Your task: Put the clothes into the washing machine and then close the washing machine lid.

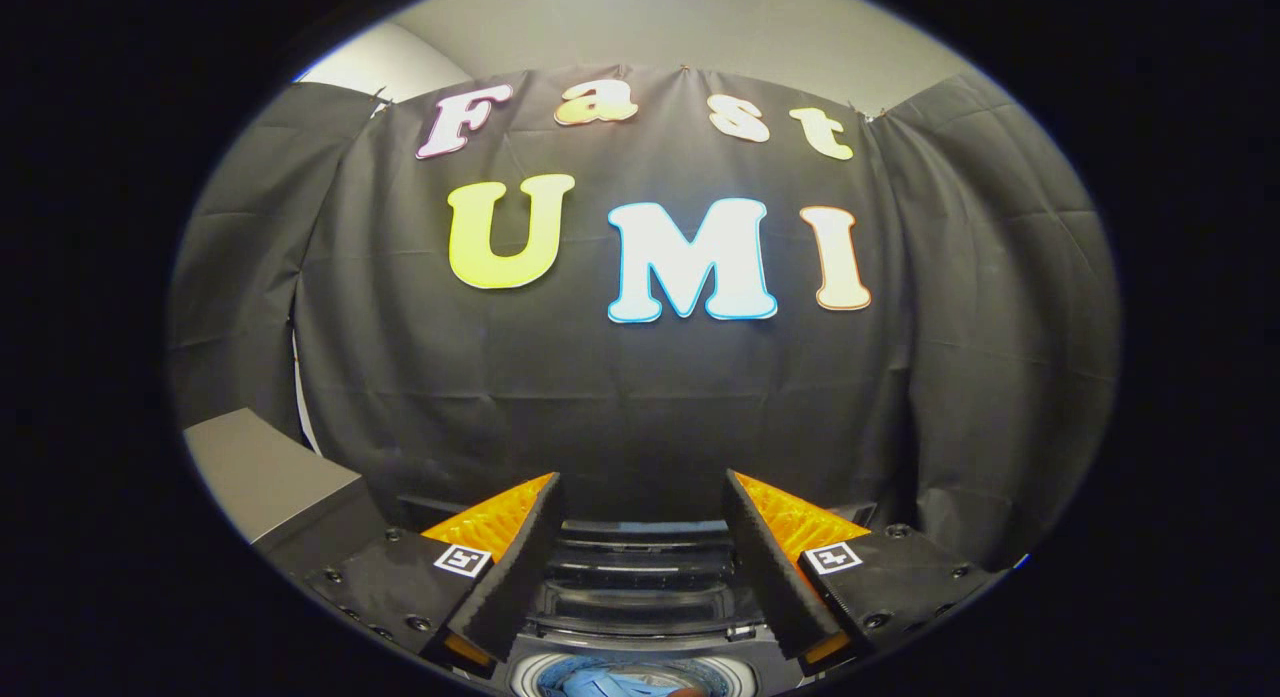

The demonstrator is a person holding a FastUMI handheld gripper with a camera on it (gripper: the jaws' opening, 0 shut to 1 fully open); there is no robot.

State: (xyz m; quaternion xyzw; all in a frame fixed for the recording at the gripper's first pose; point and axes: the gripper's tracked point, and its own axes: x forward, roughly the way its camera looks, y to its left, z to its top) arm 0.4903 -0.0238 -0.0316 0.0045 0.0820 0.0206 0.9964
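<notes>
Black cloth wall (640,397) behind. Gripper (640,507) fingers spread wide, holding nothing. Below between them: washing machine (640,602), lid (640,567) raised, blue clothes (610,685) lying inside drum.

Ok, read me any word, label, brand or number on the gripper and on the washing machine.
None can be read.
Square black-and-white marker tags, one on each finger: coded patterns, no words or numbers.
Dark washing machine between and below the fingers: no brand or label legible.
Blue clothes in its drum: no print visible.
Gripper: no writing; the jaws stand open, holding nothing.
</notes>
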